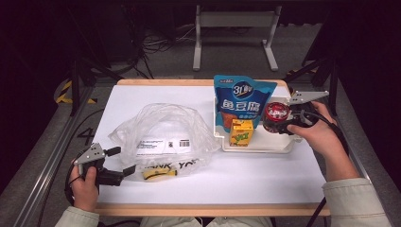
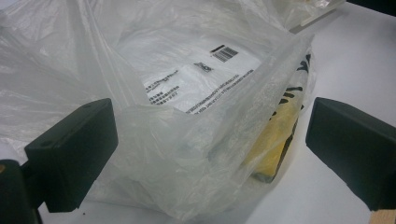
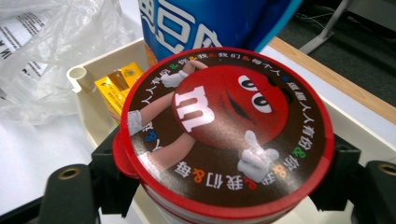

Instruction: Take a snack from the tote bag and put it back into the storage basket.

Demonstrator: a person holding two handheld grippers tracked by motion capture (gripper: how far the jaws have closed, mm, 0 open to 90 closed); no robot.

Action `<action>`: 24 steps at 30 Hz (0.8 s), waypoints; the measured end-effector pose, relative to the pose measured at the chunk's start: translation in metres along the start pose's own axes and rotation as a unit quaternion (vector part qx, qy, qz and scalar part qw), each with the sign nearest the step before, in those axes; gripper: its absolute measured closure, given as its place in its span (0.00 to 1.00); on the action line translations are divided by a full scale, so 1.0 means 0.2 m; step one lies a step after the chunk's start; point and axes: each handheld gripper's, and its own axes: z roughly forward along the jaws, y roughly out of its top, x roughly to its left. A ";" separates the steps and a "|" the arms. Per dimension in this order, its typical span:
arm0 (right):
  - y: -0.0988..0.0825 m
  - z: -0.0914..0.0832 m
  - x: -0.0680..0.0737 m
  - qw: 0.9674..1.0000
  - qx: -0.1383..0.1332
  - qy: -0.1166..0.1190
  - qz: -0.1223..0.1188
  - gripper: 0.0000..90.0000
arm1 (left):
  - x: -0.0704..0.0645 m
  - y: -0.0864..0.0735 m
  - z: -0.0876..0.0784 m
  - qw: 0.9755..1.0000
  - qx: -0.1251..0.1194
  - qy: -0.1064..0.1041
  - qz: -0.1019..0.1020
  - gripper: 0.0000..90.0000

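While right claw (image 3: 224, 186) pinches candy tub (image 3: 229, 126) | left claw (image 2: 210, 154) spread at plastic bag (image 2: 187, 130)

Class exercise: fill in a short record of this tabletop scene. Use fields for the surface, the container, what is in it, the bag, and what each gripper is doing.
surface: white table
container: cream tray, at the table's right
in tray: blue snack pouch standing upright; yellow drink carton in front of it
bag: clear plastic bag, crumpled at the table's left, a yellow item inside
right gripper: shut on the red M&M's tub, over the tray
left gripper: open, jaws either side of the bag's edge
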 end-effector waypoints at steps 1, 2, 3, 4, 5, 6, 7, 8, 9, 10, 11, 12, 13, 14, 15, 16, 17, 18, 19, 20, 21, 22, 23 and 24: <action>-0.01 0.01 0.00 1.000 0.000 0.000 0.000 0.29 | 0.00 0.00 0.00 1.000 0.000 -0.001 0.002 0.03; -0.02 0.01 -0.01 1.000 0.000 0.001 0.001 0.29 | 0.00 0.00 0.00 1.000 -0.002 -0.001 0.000 0.03; -0.03 0.02 -0.01 1.000 0.002 0.002 0.001 0.29 | 0.00 0.00 0.00 1.000 -0.003 -0.001 0.000 0.03; -0.04 0.03 -0.01 1.000 0.003 0.001 0.001 0.29 | 0.00 0.00 0.00 1.000 -0.003 0.000 0.001 0.03; -0.05 0.03 -0.02 1.000 0.001 0.001 0.001 0.29 | 0.00 0.00 0.00 1.000 -0.004 0.000 0.000 0.03; -0.06 0.04 -0.03 1.000 0.001 0.001 0.003 0.29 | 0.00 0.00 0.00 1.000 -0.005 0.000 0.000 0.03; -0.06 0.05 -0.03 1.000 0.001 0.001 0.005 0.29 | 0.00 0.00 0.00 1.000 -0.006 0.000 0.000 0.03; -0.07 0.05 -0.03 1.000 0.001 0.000 0.005 0.29 | 0.00 0.00 0.00 1.000 -0.007 -0.001 0.000 0.03; -0.08 0.06 -0.04 1.000 0.001 0.000 0.005 0.29 | 0.00 0.00 0.00 1.000 -0.007 -0.001 0.000 0.03; -0.09 0.06 -0.04 1.000 0.002 0.000 0.005 0.29 | 0.00 0.00 0.00 1.000 -0.008 -0.001 0.000 0.03; -0.10 0.07 -0.04 1.000 0.003 0.001 0.005 0.29 | 0.00 0.00 0.00 1.000 -0.009 -0.001 0.000 0.03; -0.11 0.08 -0.04 1.000 0.003 0.002 0.006 0.29 | 0.00 0.00 -0.01 1.000 -0.009 0.000 0.002 0.03; -0.11 0.08 -0.05 1.000 0.004 0.001 0.007 0.29 | 0.00 0.00 -0.01 1.000 -0.012 0.001 0.002 0.03; -0.12 0.09 -0.05 1.000 0.004 0.001 0.007 0.29 | 0.00 0.00 -0.01 1.000 -0.013 0.001 0.003 0.03; -0.13 0.09 -0.05 1.000 0.004 0.001 0.006 0.29 | 0.00 0.00 -0.01 1.000 -0.013 0.001 0.004 0.03; -0.14 0.11 -0.05 1.000 0.002 0.002 0.007 0.29 | -0.01 0.00 -0.01 1.000 -0.014 0.001 0.002 0.03; -0.14 0.11 -0.05 1.000 0.002 0.002 0.007 0.29 | -0.01 0.00 -0.01 1.000 -0.016 0.001 0.004 0.03; -0.15 0.11 -0.05 1.000 0.002 0.003 0.008 0.29 | -0.01 0.00 -0.01 1.000 -0.017 0.001 0.006 0.03; -0.15 0.12 -0.06 1.000 0.003 0.003 0.008 0.29 | -0.01 0.00 -0.01 1.000 -0.018 0.001 0.006 0.03; -0.16 0.13 -0.06 1.000 0.004 0.003 0.008 0.29 | -0.01 0.00 -0.01 1.000 -0.019 0.001 0.009 0.03; -0.17 0.14 -0.06 1.000 0.006 0.003 0.009 0.29 | -0.01 0.00 -0.01 1.000 -0.020 0.001 0.011 0.03; -0.17 0.14 -0.06 1.000 0.007 0.003 0.009 0.29 | -0.01 0.00 -0.01 1.000 -0.020 0.001 0.011 0.03; -0.18 0.15 -0.06 1.000 0.008 0.003 0.010 0.29 | -0.01 0.00 -0.01 1.000 -0.021 0.001 0.008 0.03; -0.18 0.15 -0.06 1.000 0.009 0.004 0.011 0.29 | -0.01 -0.01 -0.01 1.000 -0.023 0.001 0.006 0.03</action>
